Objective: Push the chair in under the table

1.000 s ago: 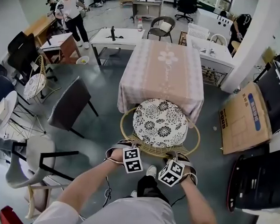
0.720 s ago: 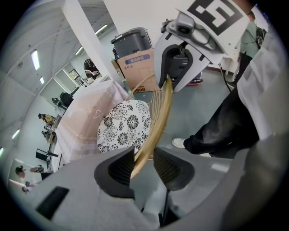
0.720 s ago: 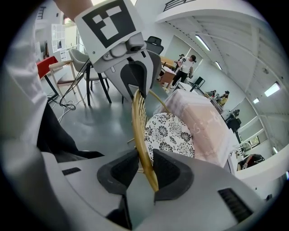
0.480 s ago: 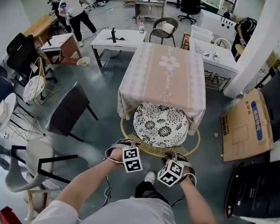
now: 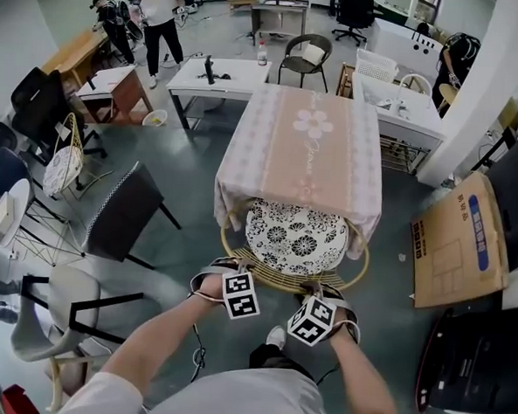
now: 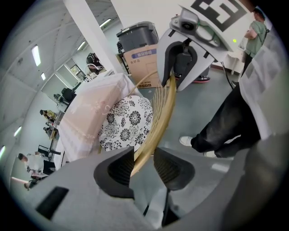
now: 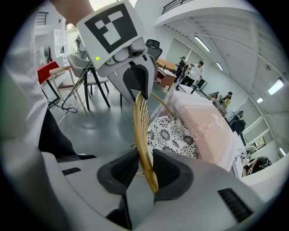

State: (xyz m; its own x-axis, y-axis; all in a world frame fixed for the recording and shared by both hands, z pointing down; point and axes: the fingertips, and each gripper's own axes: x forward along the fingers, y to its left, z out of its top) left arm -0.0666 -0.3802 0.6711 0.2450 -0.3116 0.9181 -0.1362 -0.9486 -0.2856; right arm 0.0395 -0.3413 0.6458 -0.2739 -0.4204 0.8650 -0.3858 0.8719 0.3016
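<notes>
A round rattan chair with a black-and-white flowered cushion (image 5: pixel 296 237) stands at the near side of the table with a pink cloth (image 5: pixel 306 148); the cushion's far part lies under the cloth's hem. My left gripper (image 5: pixel 227 268) (image 6: pixel 144 155) is shut on the chair's back rim (image 5: pixel 276 282) at its left. My right gripper (image 5: pixel 326 290) (image 7: pixel 145 162) is shut on the same rim at its right. The golden rim (image 6: pixel 158 122) (image 7: pixel 142 131) runs between each pair of pads. Each gripper view shows the other gripper farther along the rim.
A dark chair (image 5: pixel 123 211) and a beige chair (image 5: pixel 60 308) stand to the left. A cardboard box (image 5: pixel 458 240) and a black bin (image 5: pixel 472 364) are at the right beside a white pillar (image 5: pixel 476 84). White desks (image 5: pixel 219 68) stand behind the table. My shoe (image 5: pixel 275 337) is just behind the chair.
The chair has slid away from me, further under the table, and the cloth now covers the cushion's far edge. Both grippers went forward with the rim.
</notes>
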